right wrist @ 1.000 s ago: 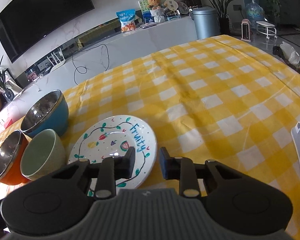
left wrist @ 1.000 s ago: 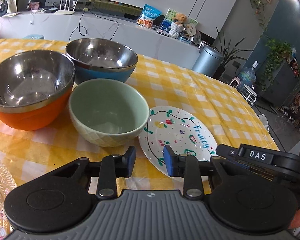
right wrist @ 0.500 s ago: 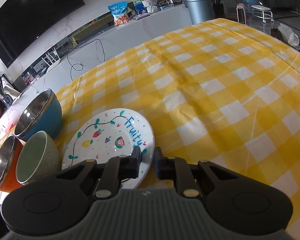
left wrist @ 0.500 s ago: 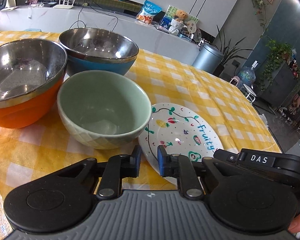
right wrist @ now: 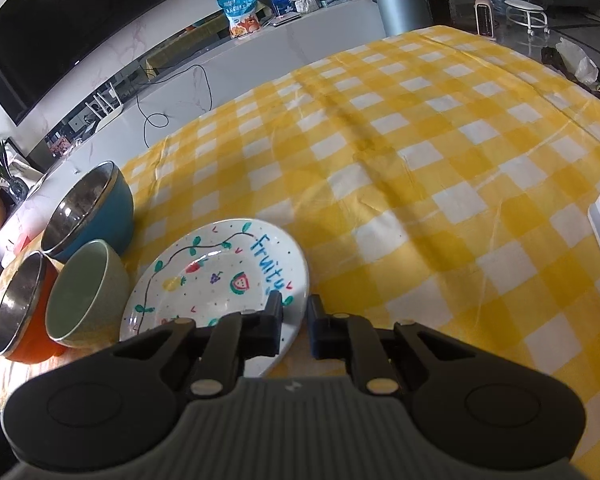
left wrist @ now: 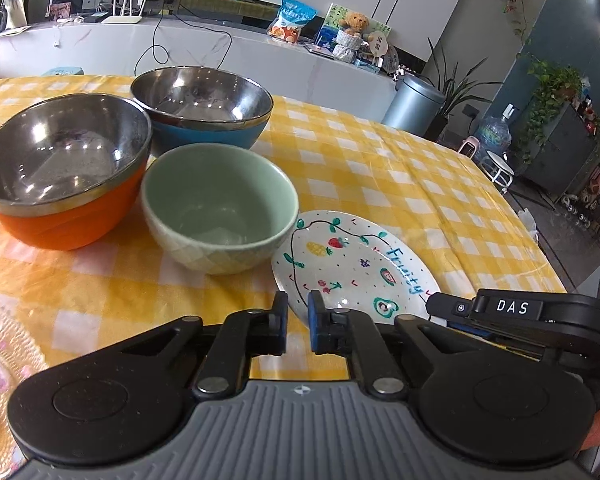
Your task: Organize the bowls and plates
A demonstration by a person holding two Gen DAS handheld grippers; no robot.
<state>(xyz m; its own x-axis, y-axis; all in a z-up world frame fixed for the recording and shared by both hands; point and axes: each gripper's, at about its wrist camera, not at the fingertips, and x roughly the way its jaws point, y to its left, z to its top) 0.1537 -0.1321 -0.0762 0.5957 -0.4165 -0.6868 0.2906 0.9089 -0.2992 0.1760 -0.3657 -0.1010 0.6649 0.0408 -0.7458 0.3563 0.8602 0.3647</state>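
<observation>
Currently | plate [left wrist: 352,264]: flat on checked cloth [left wrist: 380,168], just beside green bowl [left wrist: 220,200] | left gripper [left wrist: 297,320]: jaws together, nothing held, parked at near rim, likely bracing | right gripper [right wrist: 294,320]: narrow gap, plate rim between jaws, apparently pinched for lifting.

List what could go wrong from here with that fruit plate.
1. Both claws crowd the fruit plate: the left claw and right claw may collide.
2. The green bowl sits right beside the plate, so lifting or sliding it may knock the bowl.
3. The plate lies flat on the checked cloth; a claw could snag the cloth.
</observation>
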